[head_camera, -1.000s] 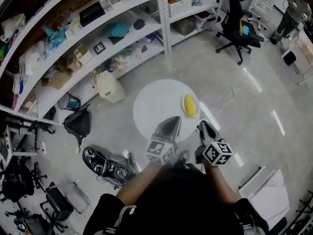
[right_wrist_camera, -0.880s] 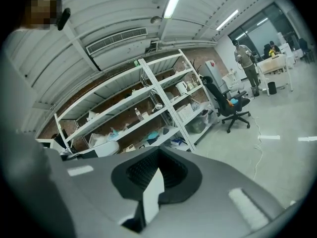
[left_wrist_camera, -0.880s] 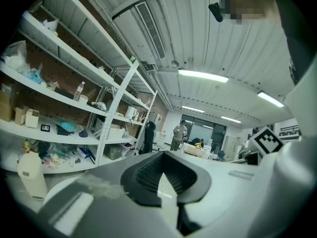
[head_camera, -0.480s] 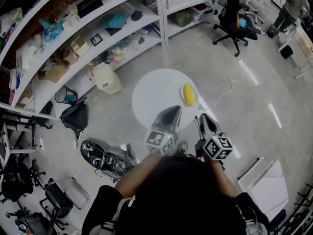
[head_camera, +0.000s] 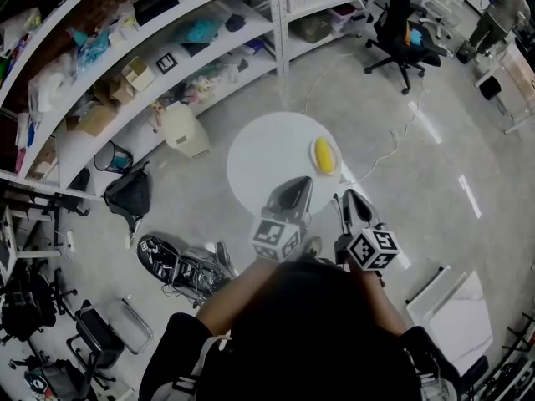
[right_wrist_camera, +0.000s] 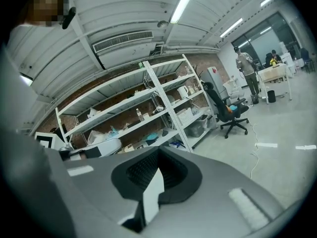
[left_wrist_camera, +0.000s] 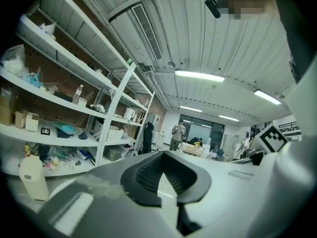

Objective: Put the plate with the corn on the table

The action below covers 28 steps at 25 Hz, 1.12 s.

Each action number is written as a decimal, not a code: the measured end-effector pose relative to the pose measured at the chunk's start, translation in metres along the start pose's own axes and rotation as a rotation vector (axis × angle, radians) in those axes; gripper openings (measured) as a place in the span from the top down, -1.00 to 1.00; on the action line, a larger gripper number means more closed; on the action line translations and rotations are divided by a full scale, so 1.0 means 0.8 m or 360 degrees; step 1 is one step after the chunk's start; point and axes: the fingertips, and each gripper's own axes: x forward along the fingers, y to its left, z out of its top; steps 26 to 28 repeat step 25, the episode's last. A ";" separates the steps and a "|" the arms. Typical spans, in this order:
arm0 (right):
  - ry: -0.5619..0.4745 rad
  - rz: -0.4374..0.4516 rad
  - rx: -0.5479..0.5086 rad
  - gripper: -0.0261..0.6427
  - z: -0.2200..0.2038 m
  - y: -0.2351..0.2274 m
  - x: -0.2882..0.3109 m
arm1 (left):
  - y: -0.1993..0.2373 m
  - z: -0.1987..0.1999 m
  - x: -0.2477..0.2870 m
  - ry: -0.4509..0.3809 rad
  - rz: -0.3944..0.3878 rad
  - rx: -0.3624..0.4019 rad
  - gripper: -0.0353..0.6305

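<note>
In the head view a round white plate is held in the air over the grey floor, with a yellow corn cob lying near its right rim. My left gripper is shut on the plate's near edge. My right gripper is shut on the rim just right of it, below the corn. In the left gripper view the dark ribbed pads close on a thin white plate edge. The right gripper view shows the same white edge pinched between its pads. No table shows in any view.
White shelving full of boxes and bags curves along the upper left. A black office chair stands upper right, a white canister and a black bag lie on the floor at left. A cable runs across the floor.
The plate and both grippers keep their hold and stay nearly in place. The head view has shifted slightly, so the shelves sit a little higher in the picture.
</note>
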 end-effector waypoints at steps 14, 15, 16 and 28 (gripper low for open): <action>-0.0040 -0.0012 -0.0094 0.90 0.000 0.011 0.003 | 0.003 0.002 -0.007 -0.0010 0.0040 0.0026 0.88; -0.0036 -0.0014 -0.0095 0.90 -0.003 0.011 0.003 | 0.004 0.000 -0.008 -0.0010 0.0037 0.0027 0.88; -0.0033 -0.0015 -0.0095 0.90 -0.005 0.011 0.003 | 0.005 -0.001 -0.009 -0.0012 0.0038 0.0026 0.88; -0.0036 -0.0002 -0.0108 0.90 -0.005 0.023 0.004 | 0.010 0.005 -0.014 -0.0025 0.0041 0.0021 0.88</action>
